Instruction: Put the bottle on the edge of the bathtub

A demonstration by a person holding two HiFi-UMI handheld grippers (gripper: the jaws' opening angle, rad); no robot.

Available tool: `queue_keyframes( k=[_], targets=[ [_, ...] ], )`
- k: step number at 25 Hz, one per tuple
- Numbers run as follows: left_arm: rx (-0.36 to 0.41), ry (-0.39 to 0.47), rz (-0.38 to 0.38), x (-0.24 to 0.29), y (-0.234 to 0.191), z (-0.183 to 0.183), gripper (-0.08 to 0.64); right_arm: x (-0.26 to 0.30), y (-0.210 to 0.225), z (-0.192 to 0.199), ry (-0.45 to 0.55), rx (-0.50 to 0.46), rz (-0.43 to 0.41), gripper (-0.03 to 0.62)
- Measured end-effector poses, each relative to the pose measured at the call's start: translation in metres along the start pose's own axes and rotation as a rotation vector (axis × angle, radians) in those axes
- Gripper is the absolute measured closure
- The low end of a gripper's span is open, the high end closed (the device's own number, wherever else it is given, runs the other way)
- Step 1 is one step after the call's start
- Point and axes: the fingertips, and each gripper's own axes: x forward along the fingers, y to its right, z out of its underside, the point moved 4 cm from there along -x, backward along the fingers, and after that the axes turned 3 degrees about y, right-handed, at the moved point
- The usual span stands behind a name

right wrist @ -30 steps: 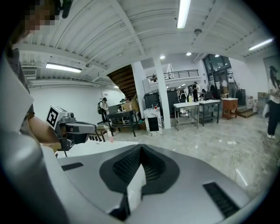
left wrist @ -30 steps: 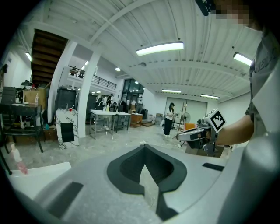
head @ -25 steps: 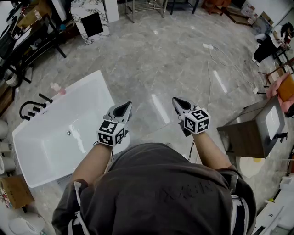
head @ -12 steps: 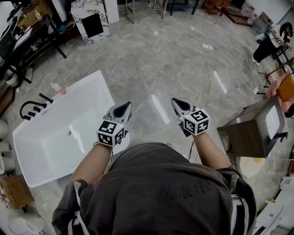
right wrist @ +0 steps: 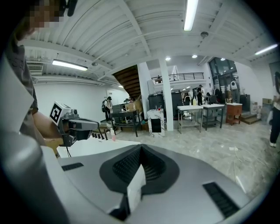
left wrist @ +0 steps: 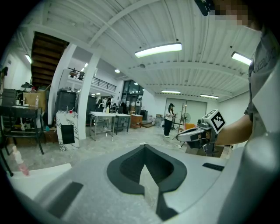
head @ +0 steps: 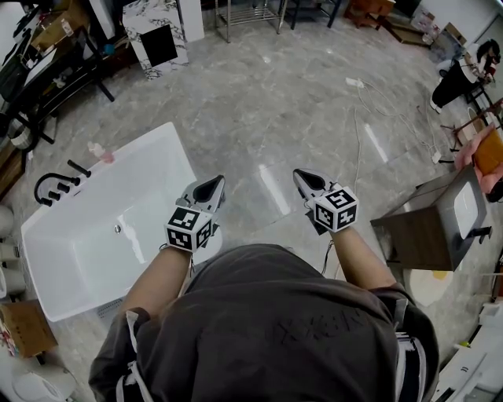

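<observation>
A white bathtub stands on the floor at the left of the head view. A small pink bottle stands upright on its far rim; it also shows in the left gripper view as the bottle and in the right gripper view as the bottle. My left gripper hovers over the tub's near right corner, shut and empty. My right gripper hangs over the bare floor to the right, also shut with nothing in it. Both are well away from the bottle.
A black faucet stands at the tub's left end. A marble-patterned block and a metal table are farther back. A wooden vanity with a sink is at the right. A white cable trails over the grey floor.
</observation>
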Motion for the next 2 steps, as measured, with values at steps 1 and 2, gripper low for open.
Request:
queue_keyframes(
  k=[1, 2],
  targets=[
    [0.0, 0.0, 0.0, -0.0002, -0.0004, -0.0005, 0.555, 0.0004, -0.0005, -0.0005, -0.001, -0.002, -0.002, 0.601],
    [0.0, 0.0, 0.0, -0.0004, -0.0009, -0.001, 0.555, 0.0007, -0.001, -0.0011, -0.002, -0.003, -0.003, 0.601]
  ],
)
